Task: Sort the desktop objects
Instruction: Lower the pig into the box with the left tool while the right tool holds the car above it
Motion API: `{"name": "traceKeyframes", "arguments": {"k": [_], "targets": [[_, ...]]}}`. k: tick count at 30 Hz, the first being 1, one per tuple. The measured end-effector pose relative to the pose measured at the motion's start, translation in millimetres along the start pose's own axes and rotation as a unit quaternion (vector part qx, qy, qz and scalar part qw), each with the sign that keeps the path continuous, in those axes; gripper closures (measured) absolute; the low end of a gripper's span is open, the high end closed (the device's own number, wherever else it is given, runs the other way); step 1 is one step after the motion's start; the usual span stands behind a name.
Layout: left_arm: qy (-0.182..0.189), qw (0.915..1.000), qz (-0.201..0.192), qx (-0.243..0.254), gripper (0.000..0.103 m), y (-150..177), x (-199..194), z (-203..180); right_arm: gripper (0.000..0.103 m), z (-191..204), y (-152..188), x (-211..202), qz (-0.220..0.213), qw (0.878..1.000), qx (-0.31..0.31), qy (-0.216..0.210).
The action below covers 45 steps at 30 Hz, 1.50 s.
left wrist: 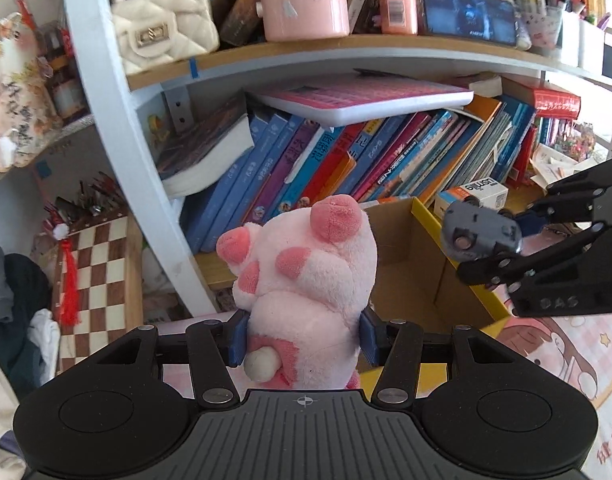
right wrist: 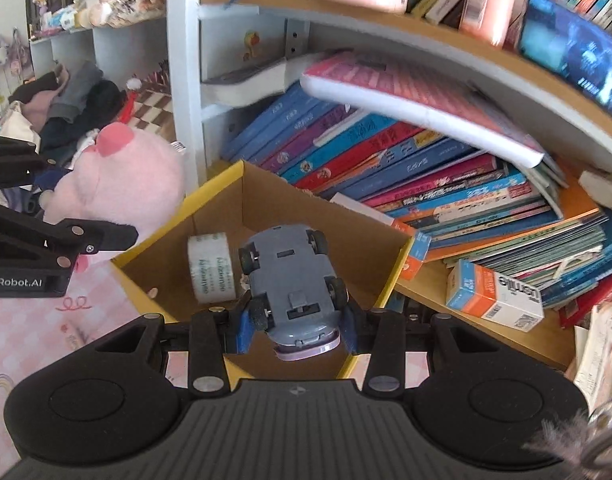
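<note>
Your left claw [left wrist: 301,340] is clamped on the pink plush toy [left wrist: 306,280], blue pads pressed into both its sides; the toy stands upright between the fingers, paws pointing away from you, held above the pink tabletop [left wrist: 566,352]. Left of that claw, a chessboard [left wrist: 93,276] with a red tassel leans by the white shelf post [left wrist: 117,120]. Ahead of it, past the toy, slanted books [left wrist: 346,160] fill the lower shelf. Right of the left claw sits the open cardboard box [left wrist: 422,264] with yellow rim, standing on the tabletop against the bookshelf. Your right claw [right wrist: 295,324] is closed on the grey toy car [right wrist: 289,276], gripping it by its sides near the rear; the car is underside up, wheels showing, nose pointing away from you. It hangs over the box opening, not touching the box walls as far as you can see. Inside the box, just left of the car, a roll of tape [right wrist: 211,266] stands on edge against the wall. Right of the right claw, a small orange-and-white carton [right wrist: 494,300] lies on the shelf board in front of the books.
</note>
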<state>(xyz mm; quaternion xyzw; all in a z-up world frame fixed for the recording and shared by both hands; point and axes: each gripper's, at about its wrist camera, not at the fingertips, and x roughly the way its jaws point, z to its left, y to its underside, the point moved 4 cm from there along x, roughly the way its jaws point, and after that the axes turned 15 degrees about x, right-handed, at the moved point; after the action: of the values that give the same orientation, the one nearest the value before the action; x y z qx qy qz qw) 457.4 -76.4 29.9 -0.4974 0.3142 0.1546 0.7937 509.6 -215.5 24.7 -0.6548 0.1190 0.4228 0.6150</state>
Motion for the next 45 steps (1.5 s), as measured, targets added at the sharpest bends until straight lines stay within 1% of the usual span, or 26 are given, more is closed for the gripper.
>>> {"name": "traceKeyframes", "arguments": {"k": [4,12,14,18,22,28,31,36,39,41,43,44,45], "targets": [[0.005,0.9999,0.013,0.000,0.051,-8,25,-4,0.063,-4,-4,29,0.023,1.000,0.000,-0.005],[0.012,0.9988,0.048,-0.005,0.051,-18,79,-2,0.063,-3,3,79,0.068,0.997,-0.029,-0.008],[0.015,0.9983,0.056,-0.007,0.051,-19,91,-1,0.063,-3,5,88,0.077,0.996,-0.036,-0.012],[0.019,0.9977,0.065,-0.001,0.051,-24,111,1,0.063,-2,12,104,0.110,0.992,-0.058,-0.033],[0.031,0.9967,0.075,0.003,0.050,-28,130,-1,0.063,-3,14,115,0.143,0.986,-0.060,-0.063],[0.054,0.9942,0.093,0.005,0.049,-26,158,-9,0.063,-8,14,128,0.164,0.983,-0.051,-0.063],[0.058,0.9928,0.103,0.014,0.048,-22,166,-15,0.063,-8,18,135,0.172,0.982,-0.056,-0.059],[0.066,0.9902,0.120,0.030,0.046,-15,179,-24,0.063,-6,23,142,0.181,0.981,-0.047,-0.060],[0.063,0.9906,0.117,0.031,0.046,-13,178,-24,0.062,-7,25,143,0.183,0.980,-0.044,-0.059],[0.065,0.9910,0.115,0.025,0.043,-14,176,-22,0.061,-7,26,143,0.183,0.980,-0.042,-0.058],[0.067,0.9913,0.112,0.019,0.037,-14,174,-20,0.061,-7,26,141,0.182,0.981,-0.042,-0.056],[0.068,0.9914,0.111,0.016,0.031,-14,173,-19,0.060,-7,26,140,0.181,0.981,-0.041,-0.055],[0.069,0.9915,0.109,0.014,0.029,-14,171,-19,0.058,-7,26,137,0.180,0.981,-0.041,-0.054]]}}
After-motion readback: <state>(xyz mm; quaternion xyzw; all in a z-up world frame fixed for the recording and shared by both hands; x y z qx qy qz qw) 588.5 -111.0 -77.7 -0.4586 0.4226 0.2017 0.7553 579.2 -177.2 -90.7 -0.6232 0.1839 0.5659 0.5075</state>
